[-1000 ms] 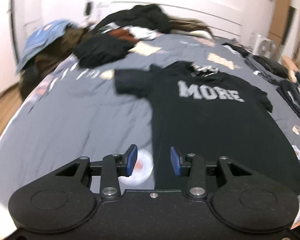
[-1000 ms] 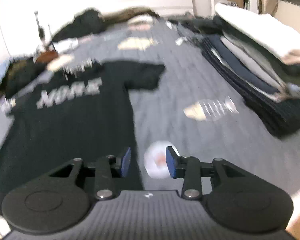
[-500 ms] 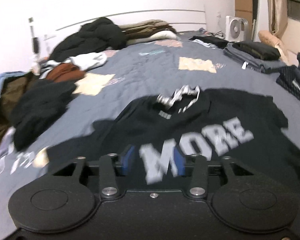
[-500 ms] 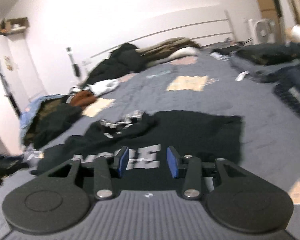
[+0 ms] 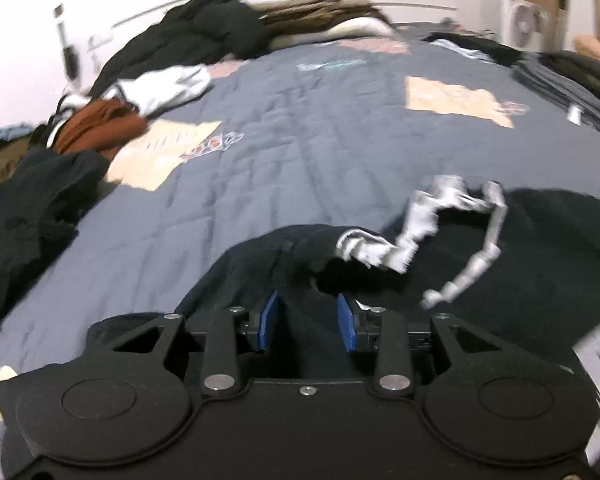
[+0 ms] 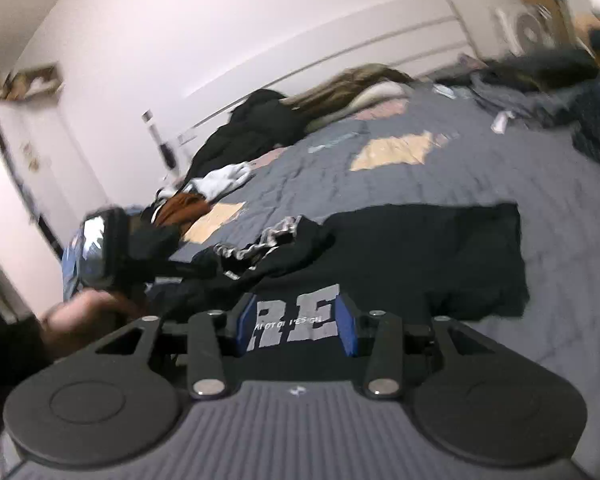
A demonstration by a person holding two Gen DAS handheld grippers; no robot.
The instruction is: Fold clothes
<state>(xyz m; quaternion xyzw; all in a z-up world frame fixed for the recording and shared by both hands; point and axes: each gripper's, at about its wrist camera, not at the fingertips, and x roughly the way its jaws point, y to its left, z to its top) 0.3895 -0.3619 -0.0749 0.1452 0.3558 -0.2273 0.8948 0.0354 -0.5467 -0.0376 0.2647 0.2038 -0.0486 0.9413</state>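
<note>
A black T-shirt [image 5: 500, 280] with grey lettering lies face up on the grey bedspread [image 5: 300, 140], its patterned grey-white collar [image 5: 420, 216] rumpled. My left gripper [image 5: 307, 320] hovers low over the shirt's shoulder just left of the collar. Its jaws are opening, black fabric shows in the gap, and the blue pads do not press on it. In the right wrist view the shirt [image 6: 420, 248] spreads ahead. My right gripper [image 6: 296, 322] stands open above the letters "RE" [image 6: 312, 312] on the chest. A hand [image 6: 76, 316] holding the left gripper shows at the left.
Loose dark clothes [image 5: 28, 208], a rust garment [image 5: 96, 128] and a white one [image 5: 164, 88] crowd the bed's left side. A dark heap [image 5: 204, 36] lies by the headboard. Folded stacks [image 5: 572, 76] line the right edge, with a white fan [image 5: 524, 24] behind.
Both grippers have travelled from the shirt's hem up to its top. The left one swung across the lettering to the shoulder by the collar; the right one has slowed over the chest letters.
</note>
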